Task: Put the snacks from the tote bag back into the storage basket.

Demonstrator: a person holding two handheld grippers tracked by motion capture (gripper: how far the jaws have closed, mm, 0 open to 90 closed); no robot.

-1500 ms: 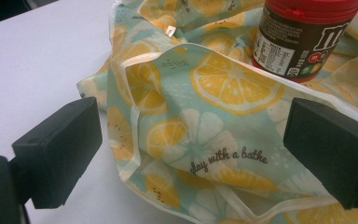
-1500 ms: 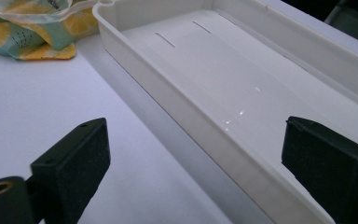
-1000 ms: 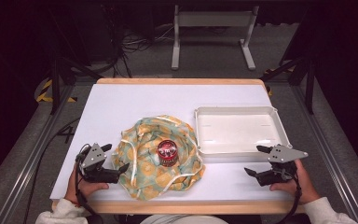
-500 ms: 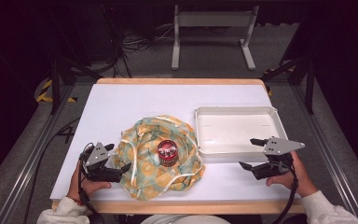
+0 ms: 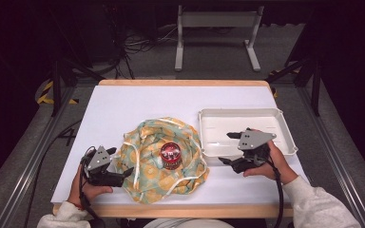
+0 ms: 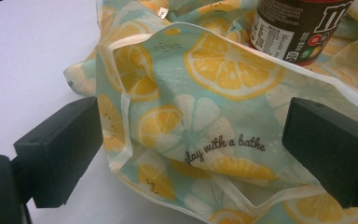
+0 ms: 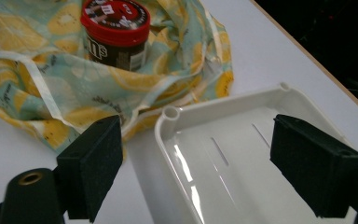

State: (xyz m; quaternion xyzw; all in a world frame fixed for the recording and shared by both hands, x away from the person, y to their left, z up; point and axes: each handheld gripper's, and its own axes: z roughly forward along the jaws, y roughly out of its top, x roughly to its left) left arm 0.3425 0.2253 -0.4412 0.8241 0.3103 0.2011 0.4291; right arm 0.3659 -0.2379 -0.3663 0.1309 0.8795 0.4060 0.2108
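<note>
Lemon-print cloth [image 5: 164, 159] lies crumpled at the middle of the white table [image 5: 138, 102], reading "play with a bathe" in the left gripper view. Left of the cloth, the left gripper [image 5: 123, 174] rests with jaws apart, the cloth's edge between them but not pinched. On the cloth stands a dark jar [image 5: 171, 155] with a red lid and M&M's lettering. Right of the cloth sits a white tray [image 5: 208, 118]; over its near edge hovers the right gripper [image 5: 230, 148], whose jaws have just been closing, with nothing gripped. Beyond the table lie grey floor, cables and a metal stand.
</note>
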